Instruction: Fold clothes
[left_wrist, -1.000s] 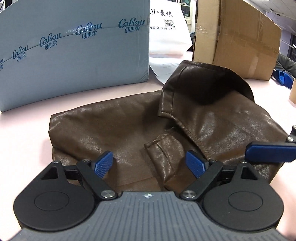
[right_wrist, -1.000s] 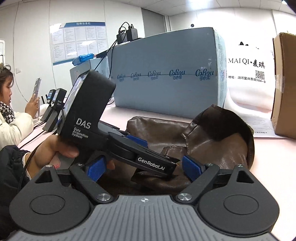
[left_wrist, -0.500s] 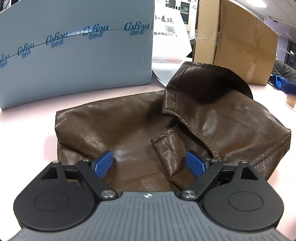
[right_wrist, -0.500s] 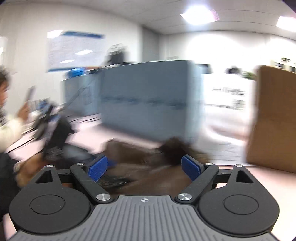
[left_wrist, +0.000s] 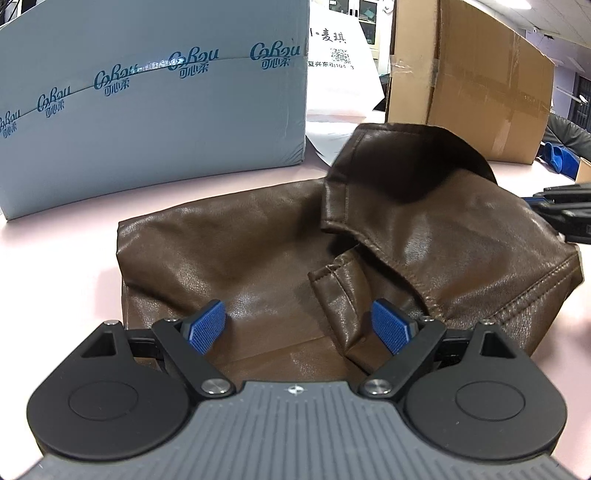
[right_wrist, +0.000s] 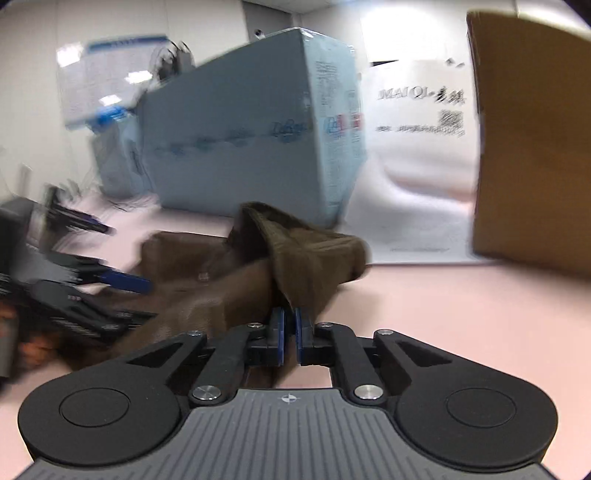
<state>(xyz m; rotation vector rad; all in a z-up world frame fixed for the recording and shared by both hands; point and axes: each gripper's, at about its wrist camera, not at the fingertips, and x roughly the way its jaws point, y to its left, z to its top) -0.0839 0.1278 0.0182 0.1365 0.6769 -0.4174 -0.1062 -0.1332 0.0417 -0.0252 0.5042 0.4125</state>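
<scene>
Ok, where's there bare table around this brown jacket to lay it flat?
Bare pink table lies left of the brown jacket, before the blue box, and on its right, before the cardboard box. Behind the jacket it is crowded: blue box, white bag, cardboard box. The right gripper is clamped on the jacket's edge.

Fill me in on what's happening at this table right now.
A person with a handheld gripper in each hand is folding a brown leather jacket that lies bunched on the pink table. The right gripper has its fingers shut on an edge of the jacket. The left gripper is open, poised over the near part of the jacket and gripping nothing. A blue carton and a cardboard box stand behind.
</scene>
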